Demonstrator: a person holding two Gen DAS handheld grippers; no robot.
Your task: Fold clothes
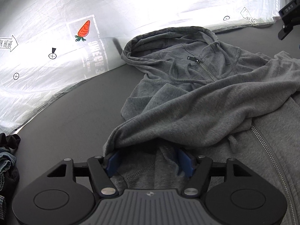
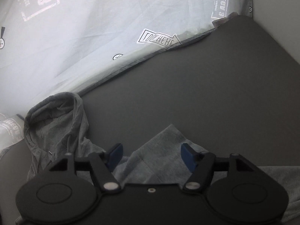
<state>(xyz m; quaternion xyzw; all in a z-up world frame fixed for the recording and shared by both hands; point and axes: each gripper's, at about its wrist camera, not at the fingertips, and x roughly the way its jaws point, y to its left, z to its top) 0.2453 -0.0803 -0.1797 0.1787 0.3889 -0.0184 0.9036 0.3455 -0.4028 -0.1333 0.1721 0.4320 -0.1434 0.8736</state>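
Note:
A grey zip-up hoodie (image 1: 196,101) lies on a dark grey surface (image 1: 71,116), hood toward the far side. One sleeve is folded across the chest. My left gripper (image 1: 148,161) is open; the sleeve's end drapes over its blue fingertips (image 1: 114,161), which stand wide apart. In the right wrist view the hood (image 2: 56,120) is at the left and a grey fabric corner (image 2: 161,150) lies between the open blue fingers (image 2: 187,155) of my right gripper (image 2: 151,155), not pinched. The right gripper's black body (image 1: 288,18) shows at the far right of the left view.
A white printed sheet (image 1: 56,37) with a carrot picture and "LOOK HERE" arrows borders the far side; it also shows in the right wrist view (image 2: 93,37). Dark and denim clothes (image 1: 7,161) are piled at the left edge. The dark surface (image 2: 225,93) extends right.

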